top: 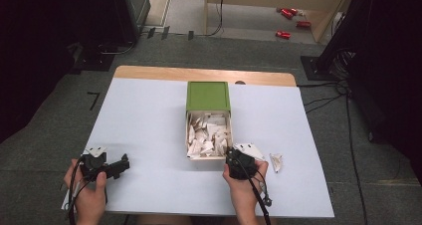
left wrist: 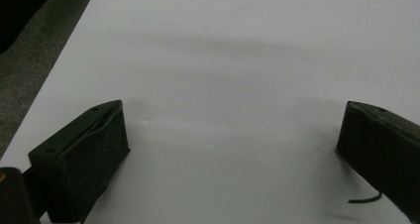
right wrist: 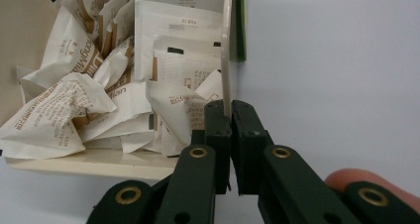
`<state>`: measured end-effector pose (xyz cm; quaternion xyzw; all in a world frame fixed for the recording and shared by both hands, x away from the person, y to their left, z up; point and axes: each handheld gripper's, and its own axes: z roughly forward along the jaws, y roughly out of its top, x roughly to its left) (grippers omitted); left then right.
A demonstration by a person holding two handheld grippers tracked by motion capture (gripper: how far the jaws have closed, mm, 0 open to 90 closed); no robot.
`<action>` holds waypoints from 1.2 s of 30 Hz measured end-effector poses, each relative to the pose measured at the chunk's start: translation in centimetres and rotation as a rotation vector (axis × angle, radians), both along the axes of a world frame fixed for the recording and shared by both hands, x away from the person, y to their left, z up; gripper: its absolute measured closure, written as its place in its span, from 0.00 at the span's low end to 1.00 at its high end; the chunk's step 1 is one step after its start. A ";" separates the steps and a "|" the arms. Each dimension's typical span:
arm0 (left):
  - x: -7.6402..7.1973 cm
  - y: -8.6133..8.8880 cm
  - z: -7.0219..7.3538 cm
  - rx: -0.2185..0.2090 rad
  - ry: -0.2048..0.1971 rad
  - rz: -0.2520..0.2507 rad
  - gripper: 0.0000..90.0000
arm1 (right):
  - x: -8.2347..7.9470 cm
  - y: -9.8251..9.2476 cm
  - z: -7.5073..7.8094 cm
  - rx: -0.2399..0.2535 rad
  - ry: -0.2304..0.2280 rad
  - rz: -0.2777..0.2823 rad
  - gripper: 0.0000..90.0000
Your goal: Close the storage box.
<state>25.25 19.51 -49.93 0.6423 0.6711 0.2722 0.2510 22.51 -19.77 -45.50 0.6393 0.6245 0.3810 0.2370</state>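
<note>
right gripper point(right wrist: 230, 116) fingers: being clamped on drawer wall point(right wrist: 227, 45), lower centre | left gripper point(left wrist: 233, 135): being held wide open, empty | risk: drawer being skewed, sachets point(right wrist: 74, 105) spilled

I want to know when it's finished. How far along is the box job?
The drawer is already pulled out of the green box, full of paper packets. The right gripper pinches the drawer's side wall. One packet lies on the table; the left gripper rests open.
</note>
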 end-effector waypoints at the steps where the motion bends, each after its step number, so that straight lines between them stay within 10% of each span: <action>1: 0.0 0.0 0.0 0.000 0.000 0.000 0.00 | 0.0 0.3 0.1 0.006 0.005 -0.007 0.98; 28: 0.0 0.0 0.0 -0.002 -0.002 0.000 0.00 | 4.1 0.1 -0.1 0.076 -0.019 -0.026 0.93; 36: 0.0 0.0 0.0 -0.001 0.000 0.000 0.00 | 2.5 -0.8 1.0 0.061 -0.027 0.026 0.70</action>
